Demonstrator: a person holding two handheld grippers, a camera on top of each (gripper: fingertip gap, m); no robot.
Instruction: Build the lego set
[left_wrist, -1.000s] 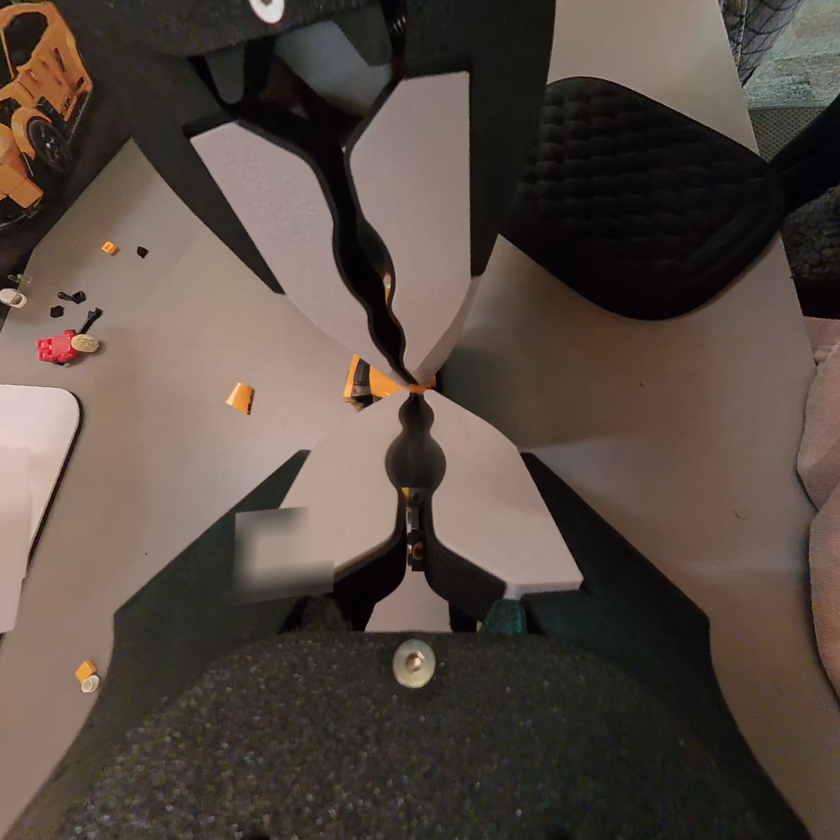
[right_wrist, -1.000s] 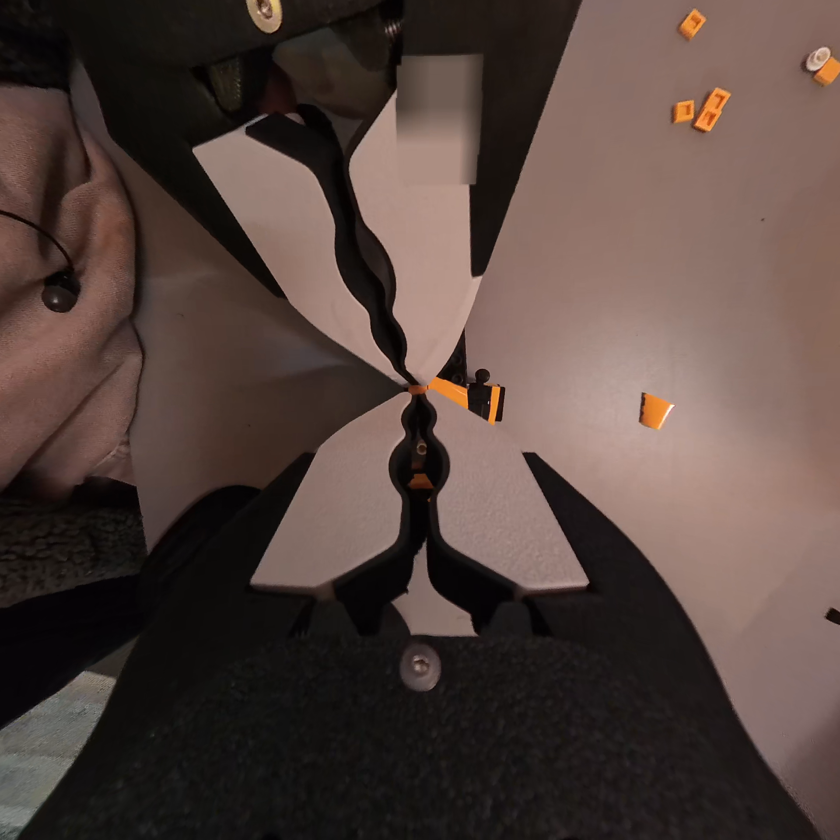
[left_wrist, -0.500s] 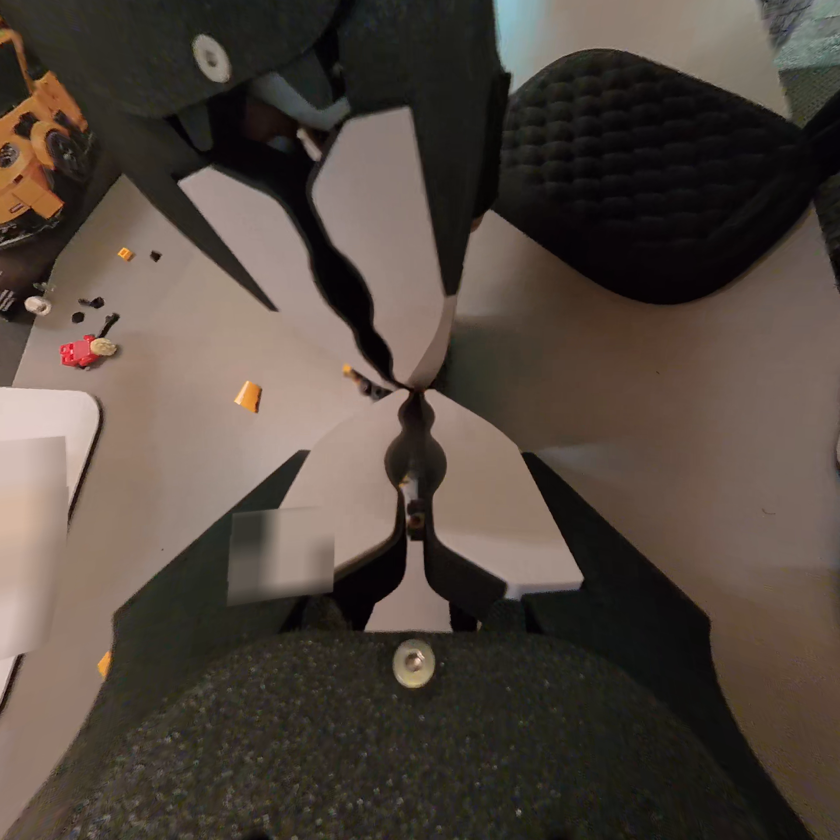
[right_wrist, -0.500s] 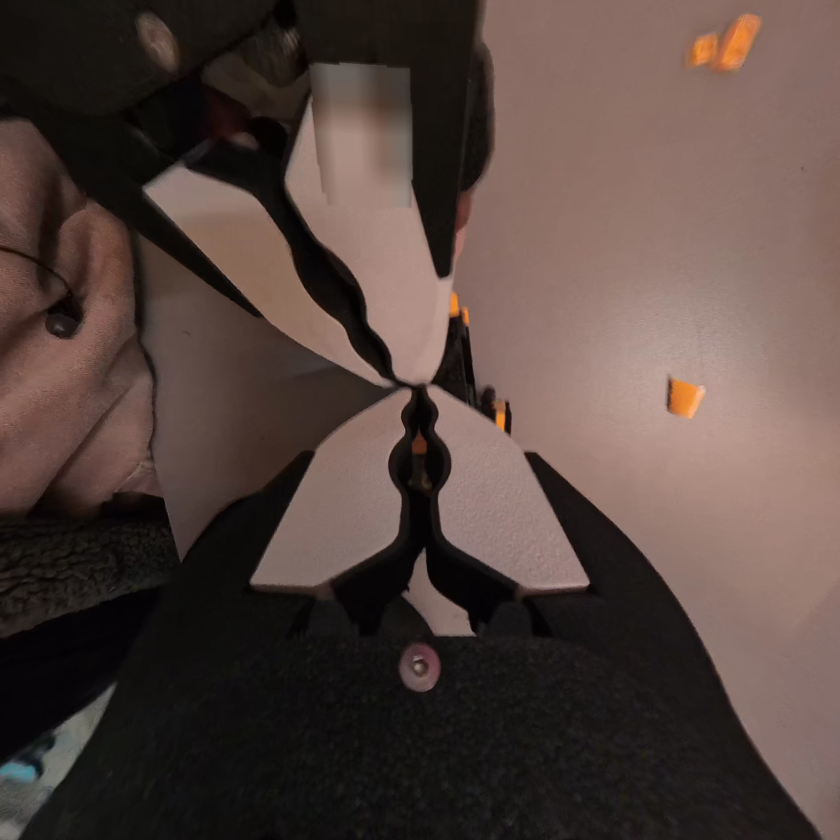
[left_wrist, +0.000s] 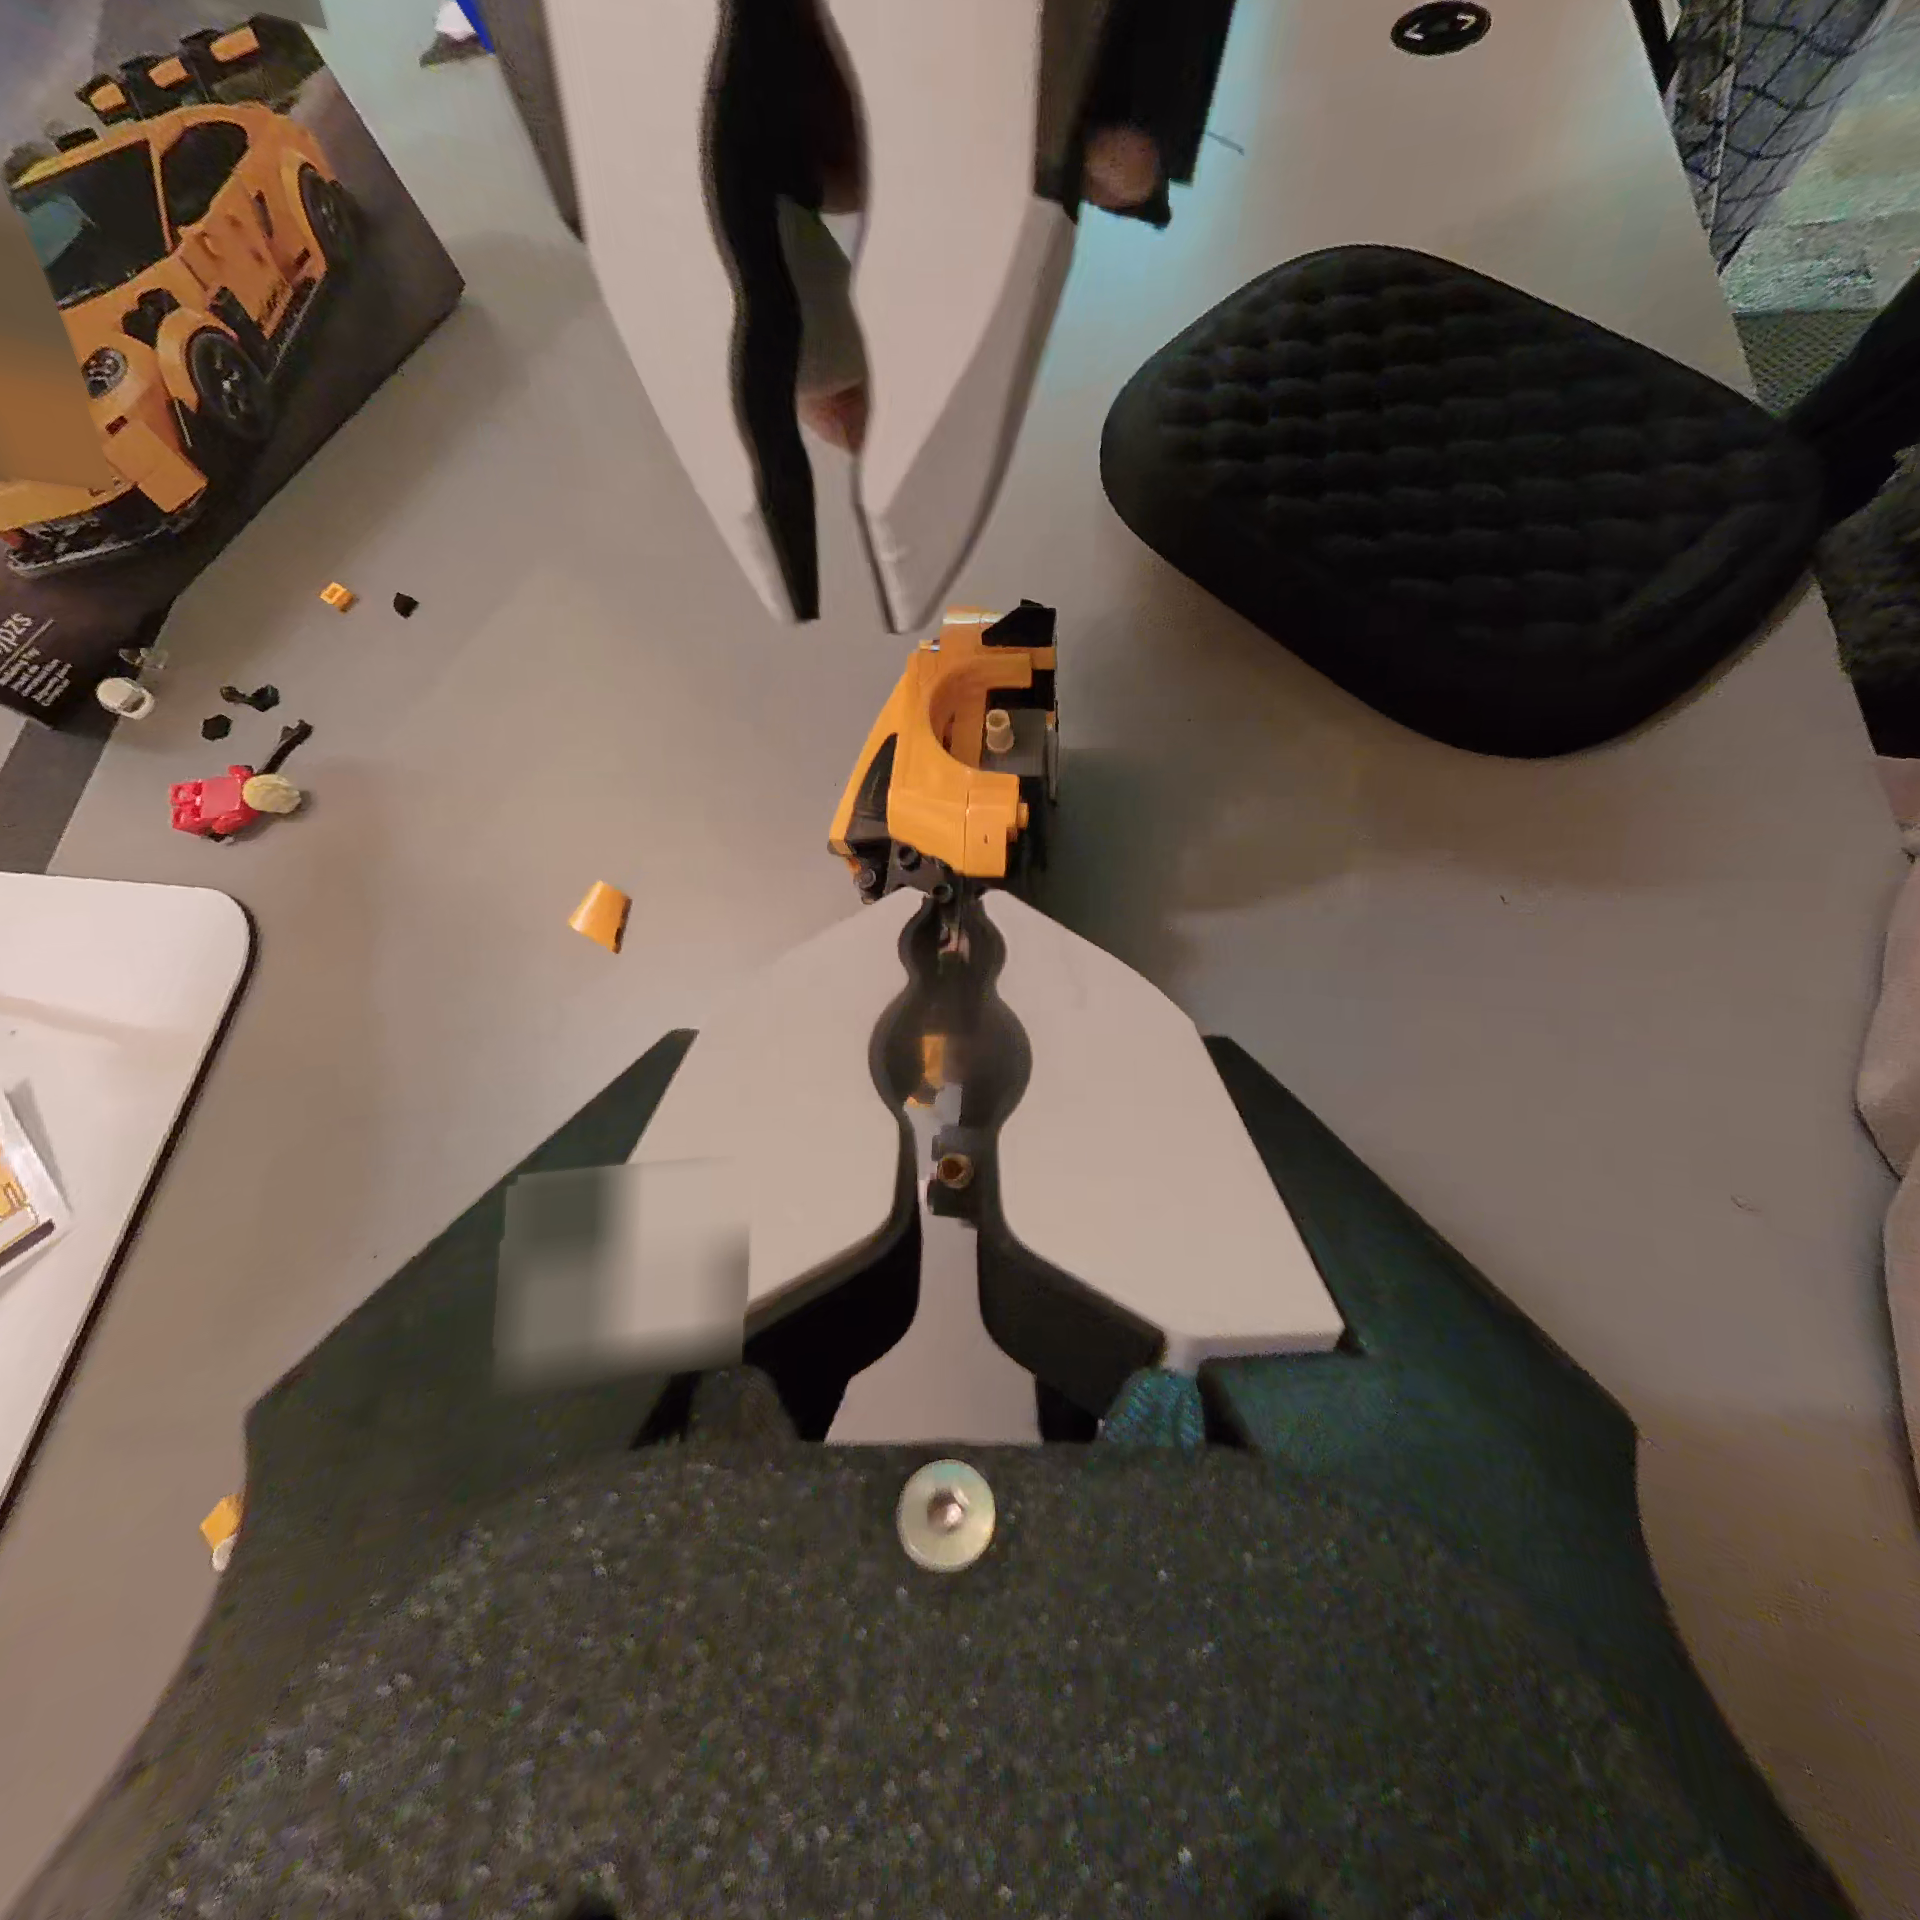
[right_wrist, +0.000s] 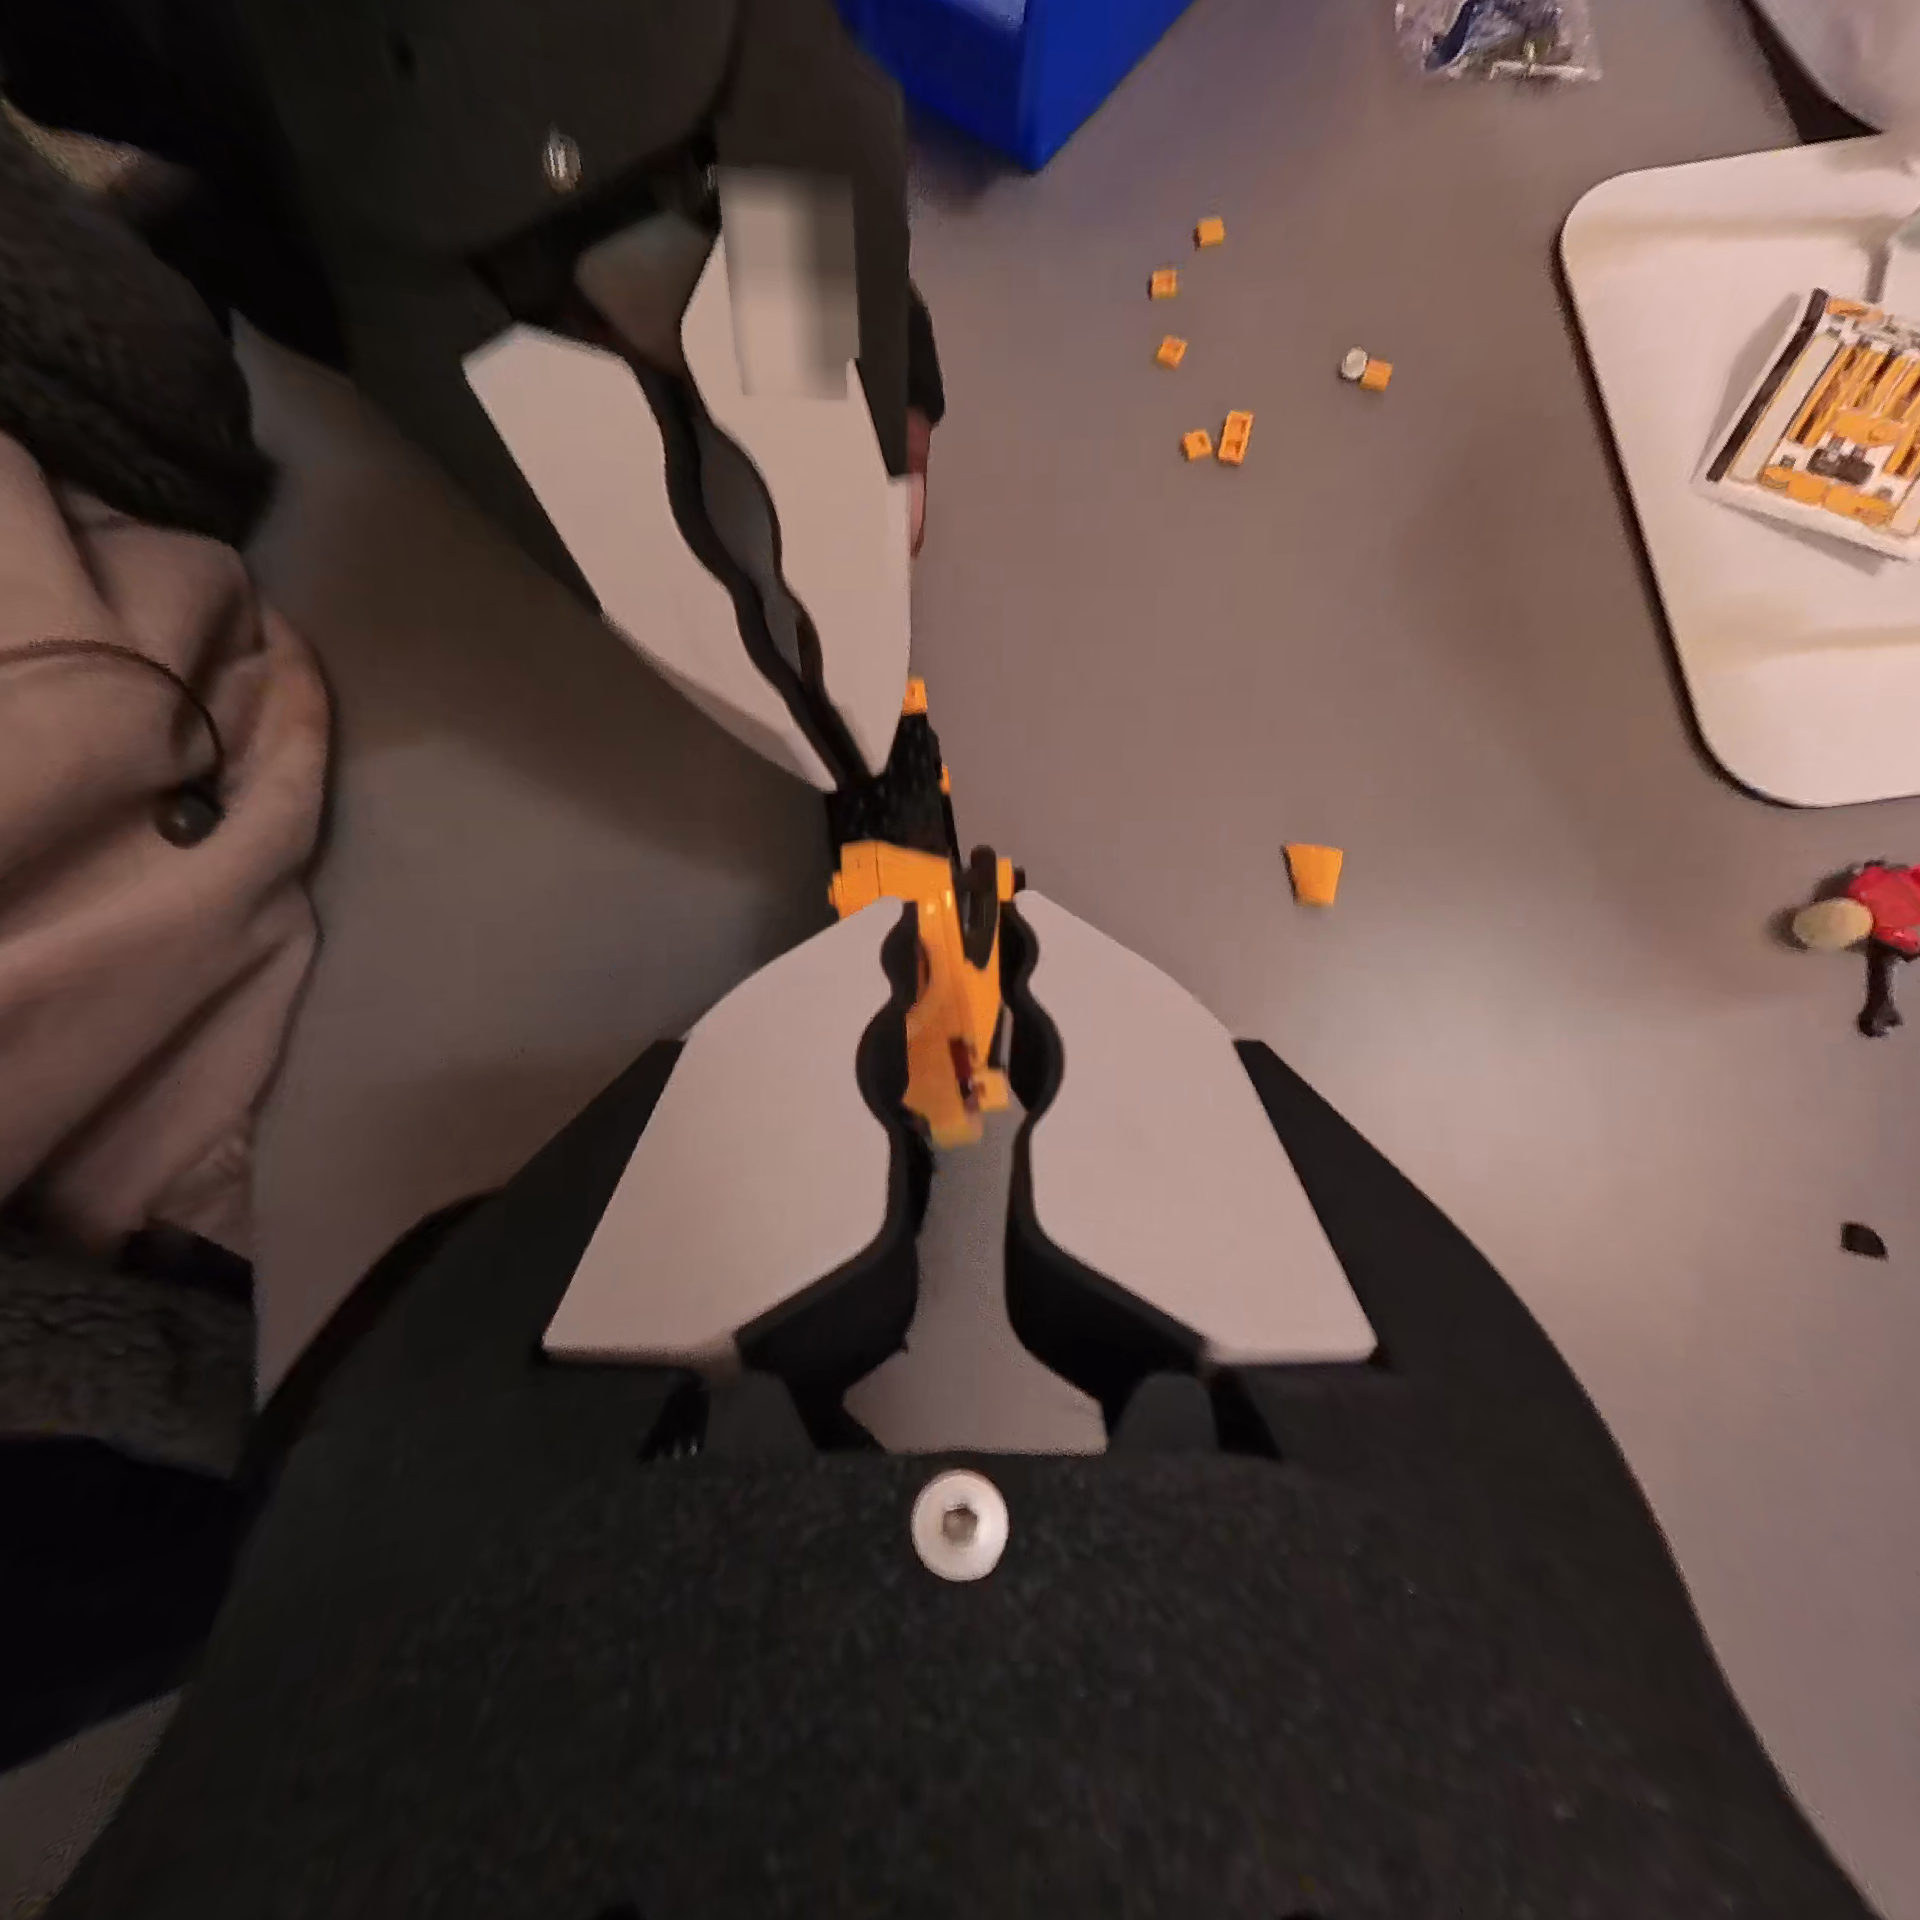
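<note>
Far left on the grey counter lies a box picturing an orange car. Below it are scattered small black and orange bits, a red toy figure and the corner of a white tray. A lone orange wedge sits nearer the middle. At the centre, the left tongs are clamped on the black studded end of an orange-and-black brick assembly, which juts forward from their tips, just over the counter. That bite is only at the very tip, so it looks thin. A steady squeeze, with the piece kept level and unhurried, seems the sound way to hold it. The right tongs stand apart at the assembly's far end. Orange brick shows in the opening, but dark gaps lie on both sides, so they grip nothing. To the right a black quilted cushion rests well clear.
</note>
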